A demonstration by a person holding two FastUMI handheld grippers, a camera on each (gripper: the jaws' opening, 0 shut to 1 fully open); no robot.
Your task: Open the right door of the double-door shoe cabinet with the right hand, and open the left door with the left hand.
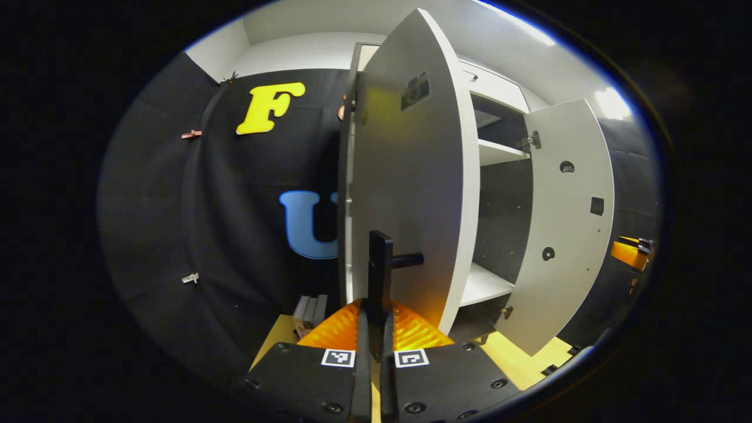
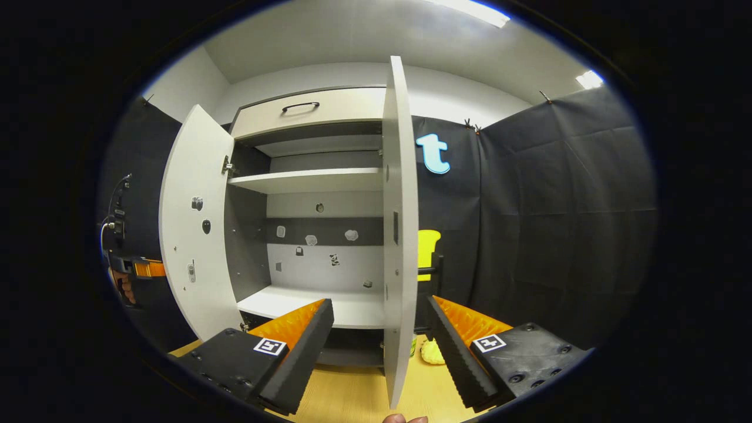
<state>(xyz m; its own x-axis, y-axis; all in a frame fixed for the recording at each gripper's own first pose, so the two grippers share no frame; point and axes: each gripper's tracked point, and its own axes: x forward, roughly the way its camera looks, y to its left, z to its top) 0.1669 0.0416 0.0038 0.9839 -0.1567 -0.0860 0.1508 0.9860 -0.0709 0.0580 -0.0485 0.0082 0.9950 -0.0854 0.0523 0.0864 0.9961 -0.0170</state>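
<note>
Both flat, matte white doors of the shoe cabinet point(image 2: 311, 176) swung open. Left gripper point(image 1: 376, 329) pinched on the slim dark bar handle point(image 1: 380, 276) of the left door point(image 1: 411, 176), ribbed pads pressed against it. Right gripper point(image 2: 379, 335) spread wide, straddling the thin edge of the right door point(image 2: 399, 235) without touching. Smooth white shelves point(image 2: 305, 179) inside; pale wood floor point(image 2: 352, 393) below.

The left gripper point(image 1: 374, 329) is clamping its fingers on the dark handle point(image 1: 380, 267) of the left door point(image 1: 411, 188), which is standing wide open, while the right door point(image 1: 564, 229) is hanging open beyond the shelves point(image 1: 484, 285).
</note>
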